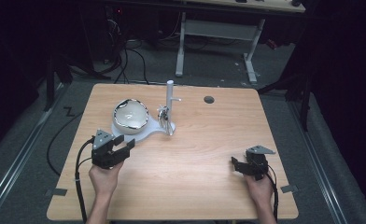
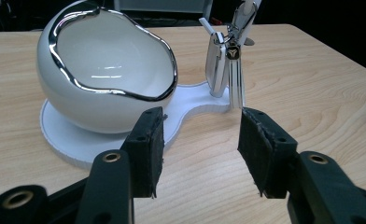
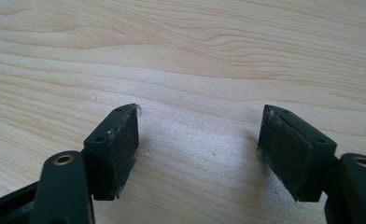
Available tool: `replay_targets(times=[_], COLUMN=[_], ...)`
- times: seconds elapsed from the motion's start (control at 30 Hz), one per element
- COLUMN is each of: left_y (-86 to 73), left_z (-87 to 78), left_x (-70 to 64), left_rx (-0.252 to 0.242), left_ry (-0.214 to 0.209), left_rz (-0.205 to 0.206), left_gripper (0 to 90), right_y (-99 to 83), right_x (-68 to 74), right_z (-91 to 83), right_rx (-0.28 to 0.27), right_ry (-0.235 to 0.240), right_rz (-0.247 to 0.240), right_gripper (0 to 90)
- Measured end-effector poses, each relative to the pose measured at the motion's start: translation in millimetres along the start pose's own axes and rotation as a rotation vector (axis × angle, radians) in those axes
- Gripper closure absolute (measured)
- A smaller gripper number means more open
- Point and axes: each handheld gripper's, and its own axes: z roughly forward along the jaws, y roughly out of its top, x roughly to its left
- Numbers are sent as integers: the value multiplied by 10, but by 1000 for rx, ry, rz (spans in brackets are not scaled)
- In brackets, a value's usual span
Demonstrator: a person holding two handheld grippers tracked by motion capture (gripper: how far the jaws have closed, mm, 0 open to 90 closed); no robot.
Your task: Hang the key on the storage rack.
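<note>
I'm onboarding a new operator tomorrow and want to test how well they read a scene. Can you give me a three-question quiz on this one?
1. True or false: the left gripper holds the keys.
2. Which gripper is nearer the white bowl? A) left B) right
3. Fill in: the bowl sits on a white ____, and the keys hang from its post.

Key
1. False: its jaws are open with nothing between them, short of the stand.
2. A.
3. Stand.
</note>
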Motion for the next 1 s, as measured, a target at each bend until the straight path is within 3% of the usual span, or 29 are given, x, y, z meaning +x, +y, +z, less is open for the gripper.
replay_targets(times=[1.0], left_y=[-309], left_z=[-70], left_x=[146], left_rx=[36], left_ry=[31], left_rz=[-78], left_gripper=[498], right_y=[1], right_x=[0], right_z=[1], right_rx=[0], right_ry=[-1], right_rz=[1], right_gripper=[290])
